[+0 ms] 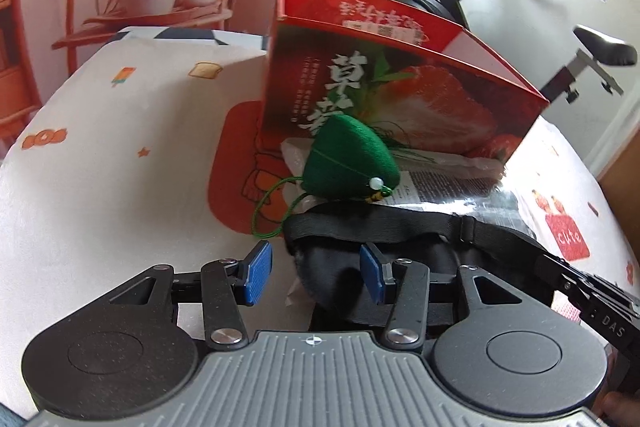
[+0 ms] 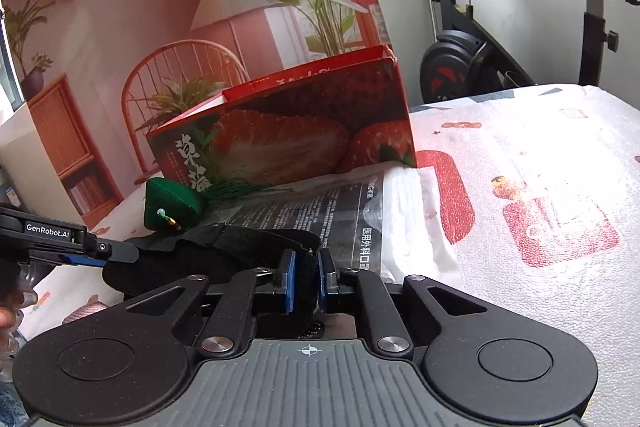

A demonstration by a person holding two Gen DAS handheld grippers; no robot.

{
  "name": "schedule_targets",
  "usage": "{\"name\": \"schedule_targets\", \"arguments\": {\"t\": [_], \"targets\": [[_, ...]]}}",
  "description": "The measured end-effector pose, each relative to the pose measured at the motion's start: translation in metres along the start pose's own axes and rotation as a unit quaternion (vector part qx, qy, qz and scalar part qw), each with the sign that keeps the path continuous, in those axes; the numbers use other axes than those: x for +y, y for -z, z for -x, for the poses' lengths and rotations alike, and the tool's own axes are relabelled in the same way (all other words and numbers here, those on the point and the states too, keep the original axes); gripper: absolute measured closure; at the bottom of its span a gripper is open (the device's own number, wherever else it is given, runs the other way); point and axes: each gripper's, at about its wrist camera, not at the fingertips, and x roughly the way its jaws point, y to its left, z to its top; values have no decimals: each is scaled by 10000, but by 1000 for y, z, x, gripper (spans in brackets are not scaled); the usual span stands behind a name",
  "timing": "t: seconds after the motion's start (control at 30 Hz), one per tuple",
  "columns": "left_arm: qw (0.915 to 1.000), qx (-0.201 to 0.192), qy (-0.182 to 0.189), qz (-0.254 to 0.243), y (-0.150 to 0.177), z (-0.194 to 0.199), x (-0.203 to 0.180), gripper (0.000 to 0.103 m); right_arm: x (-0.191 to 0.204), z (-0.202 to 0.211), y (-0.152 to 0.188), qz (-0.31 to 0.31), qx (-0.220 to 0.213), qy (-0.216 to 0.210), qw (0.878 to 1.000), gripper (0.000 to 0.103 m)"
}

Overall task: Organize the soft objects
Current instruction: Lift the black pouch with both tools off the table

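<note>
The right gripper (image 2: pixel 307 277) is nearly closed, its blue pads pinching the black strap (image 2: pixel 256 237) of the eye mask (image 1: pixel 332 267). The left gripper (image 1: pixel 316 273) stands about half open; the mask's padded body lies between its fingers, close against the right-hand pad (image 1: pixel 371 273), though whether that pad presses it is hard to tell. The other pad (image 1: pixel 258 273) is clear of it.

The mask lies flat on the cloth (image 1: pixel 100 155), its long axis running from one gripper across to the other, the strap stretched along its far edge.

Just behind the mask sits a green pouch (image 1: pixel 348 163), its pointed end up and leaning toward the box (image 1: pixel 400 99), with a green cord loop (image 1: pixel 266 211) trailing onto the cloth and a white bead (image 1: pixel 376 182) at its near corner. It rests on a printed plastic packet (image 2: pixel 332 215) of white masks that lies flat against the foot of the box.

The red strawberry box stands open at the top behind them; its inside is not visible from either view.
</note>
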Motion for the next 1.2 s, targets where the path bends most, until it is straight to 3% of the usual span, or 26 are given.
{"name": "schedule_targets", "arguments": {"t": [0.23,0.4,0.53,1.03,1.17,1.2], "targets": [[9998,192,-41,-50,0,-7,-5,54,-6,-6,1,-164,33,-172,9997,92],[9996,51,-257,-78,0,1,-10,79,-11,-7,2,-315,28,-268,9991,92],[9990,-103,-372,-221,2,7,-18,87,-15,-5,2,-436,-17,-349,9984,92],[9977,-185,-543,-357,8,10,-29,91,-17,-8,4,-715,155,-653,9952,80],[9981,-212,-505,-292,8,11,-26,91,-17,-5,3,-797,206,-653,9945,81],[9982,-222,-484,-268,8,11,-25,91,-18,-3,2,-800,197,-643,9945,86]]}}
